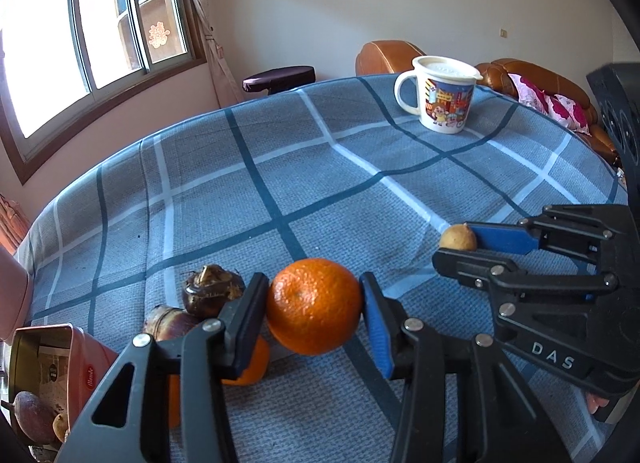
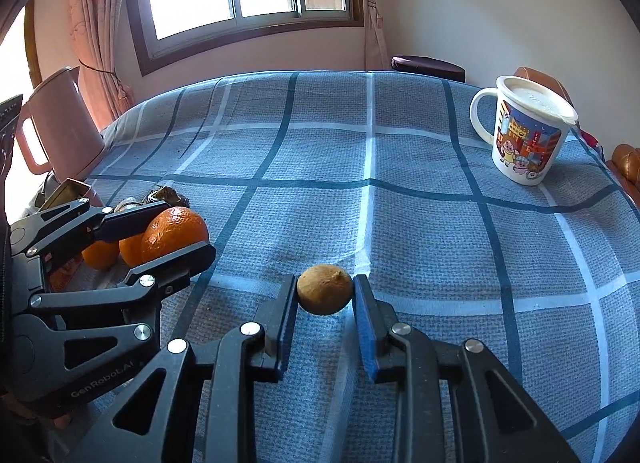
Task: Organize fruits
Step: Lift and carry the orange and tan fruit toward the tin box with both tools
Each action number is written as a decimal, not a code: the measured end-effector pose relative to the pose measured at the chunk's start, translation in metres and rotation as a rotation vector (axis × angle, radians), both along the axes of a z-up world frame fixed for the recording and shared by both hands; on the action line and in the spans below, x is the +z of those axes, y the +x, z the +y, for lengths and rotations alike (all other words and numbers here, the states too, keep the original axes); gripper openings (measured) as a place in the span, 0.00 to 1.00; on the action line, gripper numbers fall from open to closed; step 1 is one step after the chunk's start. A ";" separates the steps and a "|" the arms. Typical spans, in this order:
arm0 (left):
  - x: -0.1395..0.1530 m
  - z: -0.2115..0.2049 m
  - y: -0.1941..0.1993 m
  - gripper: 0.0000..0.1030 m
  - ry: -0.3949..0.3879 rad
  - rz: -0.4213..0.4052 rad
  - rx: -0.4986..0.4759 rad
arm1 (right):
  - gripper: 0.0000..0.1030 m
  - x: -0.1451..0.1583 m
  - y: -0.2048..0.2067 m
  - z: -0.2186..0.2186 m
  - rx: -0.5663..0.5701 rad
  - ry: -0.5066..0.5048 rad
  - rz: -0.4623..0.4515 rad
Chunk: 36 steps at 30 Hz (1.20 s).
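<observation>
On the blue checked tablecloth (image 1: 320, 167), both hand-held grippers are sitting low at the near edge, each clenched on a fruit. The left gripper (image 1: 314, 303) is grasping a large orange (image 1: 314, 305), its black and blue pads pressing on either side of it. The right gripper (image 2: 325, 295) is grasping a small brown fruit (image 2: 325, 295), pinched tight between its two pads; whether this fruit is resting on the cloth or lifted just clear of it cannot be told.

Crowding the left gripper on its left side is a cluster of other produce: two dark bulb-like pieces (image 1: 212, 289) are lying just behind its left finger, and more oranges (image 2: 100, 255) are sitting beneath and beside it, partly hidden by the jaw. Further left at the near corner, a pink tin (image 1: 60, 367) is lying open toward the camera, with a dark rounded fruit (image 1: 34, 417) and a small tan piece beside it. A pink jug (image 2: 60, 123) is standing at the far left edge of the table.

Between the two grippers the cloth is lying bare. Well apart, at the far right, a lidded cartoon mug (image 2: 524, 131) is standing upright. Beyond the table, a brown leather sofa (image 1: 540, 79) is running along the right, under a bright window (image 1: 100, 31).
</observation>
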<state>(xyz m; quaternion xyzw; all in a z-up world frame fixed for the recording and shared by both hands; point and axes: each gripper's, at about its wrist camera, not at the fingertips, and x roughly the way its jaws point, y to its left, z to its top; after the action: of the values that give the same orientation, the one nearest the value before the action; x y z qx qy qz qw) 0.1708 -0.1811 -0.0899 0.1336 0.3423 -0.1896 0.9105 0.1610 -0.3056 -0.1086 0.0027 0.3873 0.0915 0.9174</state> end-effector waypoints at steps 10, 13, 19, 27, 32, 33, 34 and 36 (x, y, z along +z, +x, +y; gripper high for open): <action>0.006 -0.005 -0.011 0.47 0.024 -0.074 -0.005 | 0.29 0.007 -0.007 0.001 0.008 0.002 -0.050; 0.008 -0.005 -0.013 0.47 0.027 -0.094 -0.005 | 0.29 0.008 -0.009 0.001 0.008 0.006 -0.062; 0.010 -0.007 -0.019 0.47 0.038 -0.130 -0.008 | 0.29 0.012 -0.014 -0.001 0.003 0.019 -0.088; 0.014 -0.007 -0.023 0.47 0.040 -0.168 0.004 | 0.29 0.014 -0.017 -0.002 -0.001 0.025 -0.112; 0.016 -0.006 -0.027 0.47 0.032 -0.183 0.005 | 0.29 0.017 -0.021 -0.003 -0.005 0.029 -0.140; 0.016 -0.006 -0.028 0.47 0.030 -0.186 0.004 | 0.29 0.018 -0.022 -0.003 -0.007 0.029 -0.145; 0.016 -0.005 -0.029 0.47 0.028 -0.189 0.004 | 0.29 0.018 -0.023 -0.003 -0.008 0.029 -0.150; 0.017 -0.005 -0.031 0.47 0.025 -0.198 0.006 | 0.29 0.019 -0.024 -0.004 -0.012 0.030 -0.161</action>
<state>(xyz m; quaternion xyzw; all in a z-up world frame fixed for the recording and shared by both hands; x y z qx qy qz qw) 0.1400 -0.1859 -0.0729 0.1619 0.2533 -0.1685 0.9388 0.1368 -0.3093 -0.0891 0.0116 0.3111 0.0919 0.9459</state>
